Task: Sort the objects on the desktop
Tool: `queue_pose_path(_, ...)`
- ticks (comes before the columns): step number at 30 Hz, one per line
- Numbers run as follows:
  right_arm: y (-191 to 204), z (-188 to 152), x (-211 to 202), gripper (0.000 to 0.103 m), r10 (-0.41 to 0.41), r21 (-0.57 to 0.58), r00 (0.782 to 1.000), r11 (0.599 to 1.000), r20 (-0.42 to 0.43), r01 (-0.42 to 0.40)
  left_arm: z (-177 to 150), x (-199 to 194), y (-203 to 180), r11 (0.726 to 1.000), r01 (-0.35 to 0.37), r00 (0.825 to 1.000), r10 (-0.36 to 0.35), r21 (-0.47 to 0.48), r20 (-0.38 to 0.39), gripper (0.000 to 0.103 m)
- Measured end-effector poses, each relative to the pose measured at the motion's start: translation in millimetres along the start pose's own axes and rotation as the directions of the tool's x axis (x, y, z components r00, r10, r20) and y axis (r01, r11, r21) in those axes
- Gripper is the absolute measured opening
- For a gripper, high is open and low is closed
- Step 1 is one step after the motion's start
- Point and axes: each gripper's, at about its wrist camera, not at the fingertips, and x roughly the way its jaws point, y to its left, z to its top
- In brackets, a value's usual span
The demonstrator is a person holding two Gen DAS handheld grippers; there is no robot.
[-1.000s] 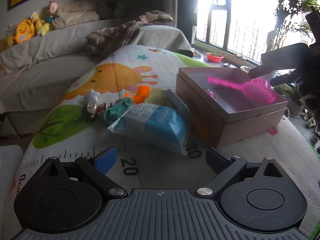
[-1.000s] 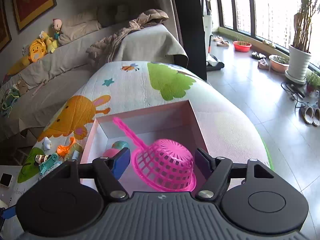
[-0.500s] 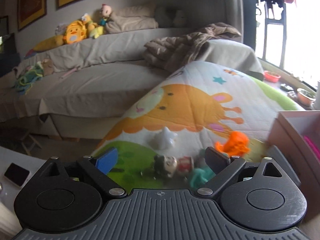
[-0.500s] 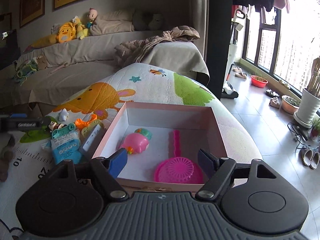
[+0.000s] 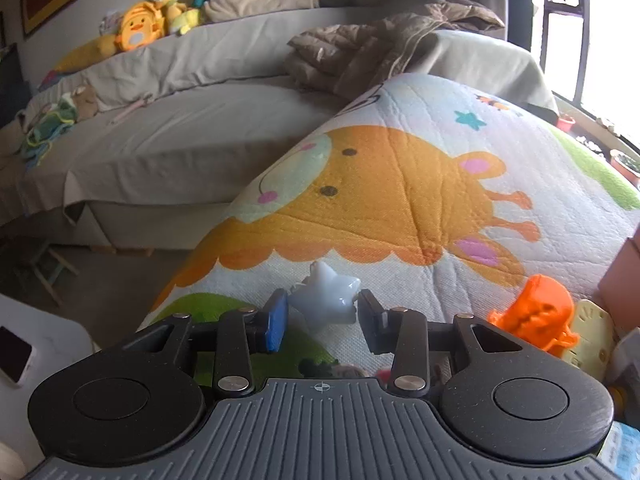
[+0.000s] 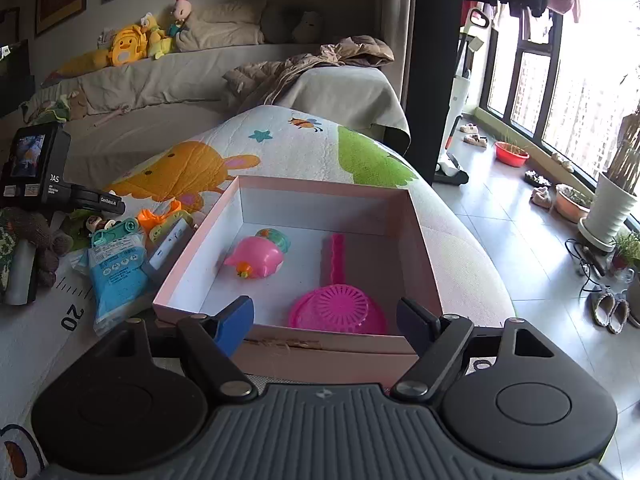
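Left tongs (image 5: 320, 322) closed on the star toy (image 5: 326, 298): pale blue-white, glossy, puffy points, sitting on the quilted animal-print table cover (image 5: 400, 200), just left of an orange toy (image 5: 538, 316). Right tongs (image 6: 326, 320) open, empty, jaws spreading a little, held over the near rim of the pink box (image 6: 416, 240). Inside the box: pink sieve (image 6: 338, 304), pink duck toy (image 6: 256, 258).

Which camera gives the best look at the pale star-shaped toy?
The left wrist view. The star toy sits close up and sharp there, between the fingers of the left gripper, which is shut on it. In the right wrist view I cannot make it out; the left gripper's body covers that side of the toy pile.
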Motion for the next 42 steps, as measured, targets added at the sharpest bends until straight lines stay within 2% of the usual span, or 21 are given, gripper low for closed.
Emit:
queue_pose_path(2,5.9,0.4,1.2,0.079,0.012,-0.01,1.0,1.0,0.002,-0.012,-5.4,-23.2,-1.4,0.999,0.034,0.999,-0.035,0.014,0.042,0.042)
queue_pose_path(4,11.8,1.1,2.8,0.079,0.026,-0.021,1.0,0.999,0.001,-0.026,-14.9,-56.0,-1.9,0.994,0.106,0.99,-0.107,0.018,0.086,0.042)
queue_pose_path(8,25.7,1.7,6.4,0.079,0.051,-0.042,0.999,0.998,-0.004,-0.051,-47.9,-122.7,-10.8,0.958,0.275,0.951,-0.284,0.086,0.122,0.042)
queue_pose_path(11,37.3,2.9,4.0,0.079,0.068,-0.069,0.998,0.995,0.01,-0.067,-83.6,-154.5,-23.7,0.928,0.339,0.93,-0.355,0.156,0.092,0.043)
queue_pose_path(13,47.9,4.2,-1.2,0.079,0.082,-0.101,0.996,0.992,0.03,-0.079,-104.7,-162.6,-30.2,0.921,0.343,0.931,-0.36,0.187,0.066,0.043)
queue_pose_path(15,58.8,6.3,-6.7,0.079,0.101,-0.141,0.994,0.986,0.05,-0.093,-125.0,-164.1,-33.2,0.925,0.318,0.941,-0.334,0.207,0.045,0.043)
queue_pose_path(18,77.1,8.6,-13.4,0.079,0.132,-0.201,0.989,0.973,0.068,-0.116,-142.3,-159.1,-26.0,0.937,0.298,0.952,-0.305,0.181,0.01,0.048)
queue_pose_path(20,88.8,10.1,-14.0,0.079,0.15,-0.236,0.986,0.963,0.07,-0.13,-147.4,-157.7,-16.2,0.946,0.285,0.957,-0.29,0.153,0.006,0.056)
queue_pose_path(22,99.8,10.6,-11.0,0.079,0.163,-0.261,0.985,0.955,0.062,-0.141,-150.0,-161.6,-7.1,0.954,0.271,0.961,-0.277,0.131,0.024,0.073)
queue_pose_path(24,114.7,11.3,-4.5,0.079,0.184,-0.288,0.982,0.944,0.045,-0.163,-150.2,-163.2,-0.1,0.959,0.26,0.964,-0.265,0.111,0.033,0.079)
queue_pose_path(29,148.9,12.8,20.7,0.079,0.249,-0.345,0.968,0.906,-0.032,-0.245,-148.0,-162.2,7.1,0.961,0.257,0.965,-0.26,0.101,0.019,0.084)
queue_pose_path(35,184.0,22.6,71.4,0.079,0.213,-0.397,0.974,0.89,-0.075,-0.225,-148.8,-160.3,7.7,0.961,0.259,0.966,-0.26,0.1,-0.008,0.086)
queue_pose_path(39,196.1,22.2,103.2,0.079,0.208,-0.394,0.962,0.88,-0.177,-0.263,-150.3,-160.9,8.1,0.962,0.253,0.968,-0.252,0.102,-0.021,0.089)
queue_pose_path(41,198.0,19.2,102.1,0.064,0.212,-0.399,0.956,0.874,-0.202,-0.278,-151.9,-162.5,8.9,0.96,0.257,0.966,-0.255,0.107,-0.026,0.091)
queue_pose_path(42,194.1,20.0,98.3,0.054,0.239,-0.357,0.944,0.881,-0.228,-0.31,-152.8,-163.5,9.1,0.959,0.262,0.965,-0.261,0.111,-0.028,0.092)
